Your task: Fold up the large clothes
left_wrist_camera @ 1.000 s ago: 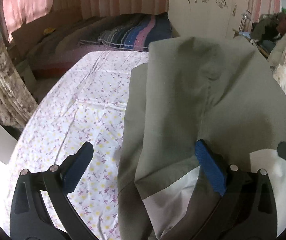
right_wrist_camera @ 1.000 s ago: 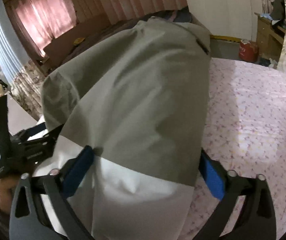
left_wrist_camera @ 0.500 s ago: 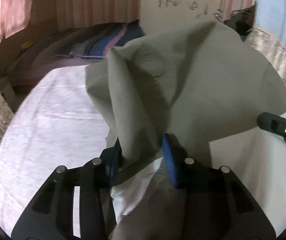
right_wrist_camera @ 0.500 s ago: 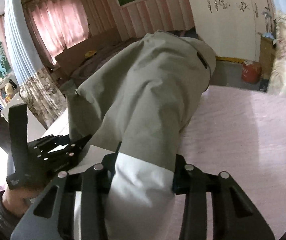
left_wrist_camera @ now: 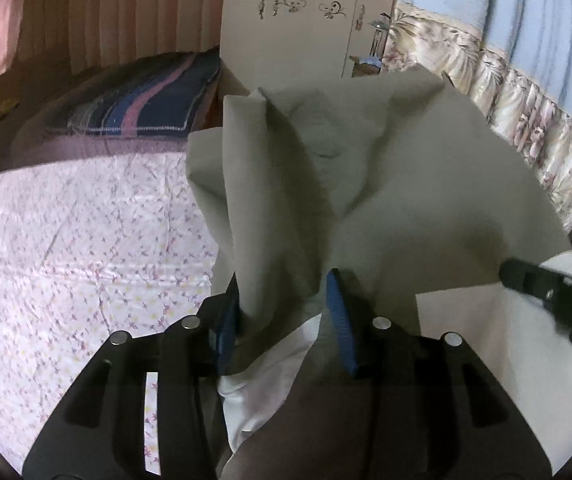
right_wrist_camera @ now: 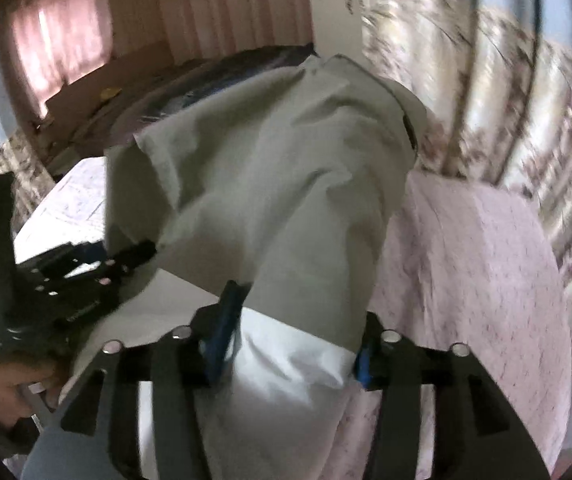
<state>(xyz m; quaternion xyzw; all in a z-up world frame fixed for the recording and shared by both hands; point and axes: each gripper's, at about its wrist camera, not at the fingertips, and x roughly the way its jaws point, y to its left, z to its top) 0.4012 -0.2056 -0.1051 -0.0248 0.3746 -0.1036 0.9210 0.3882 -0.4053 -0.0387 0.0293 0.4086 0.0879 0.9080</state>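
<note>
A large grey-green and white garment (left_wrist_camera: 426, 200) hangs bunched between both grippers above a bed with a pink floral sheet (left_wrist_camera: 85, 240). My left gripper (left_wrist_camera: 283, 312) is shut on a fold of the garment near its white band. My right gripper (right_wrist_camera: 292, 332) is shut on another bunch of the garment (right_wrist_camera: 277, 184), where grey meets white. The left gripper also shows at the left of the right wrist view (right_wrist_camera: 65, 280), and the right gripper's tip shows at the right of the left wrist view (left_wrist_camera: 546, 292).
A second bed with a striped dark blanket (left_wrist_camera: 145, 108) lies beyond the floral sheet. A white wardrobe (left_wrist_camera: 306, 32) stands at the back. Floral curtains (left_wrist_camera: 526, 120) hang on the right.
Both grippers, open a second ago, have closed on the garment and lifted it. The cloth now hangs higher and both views have swung right toward the curtains.
</note>
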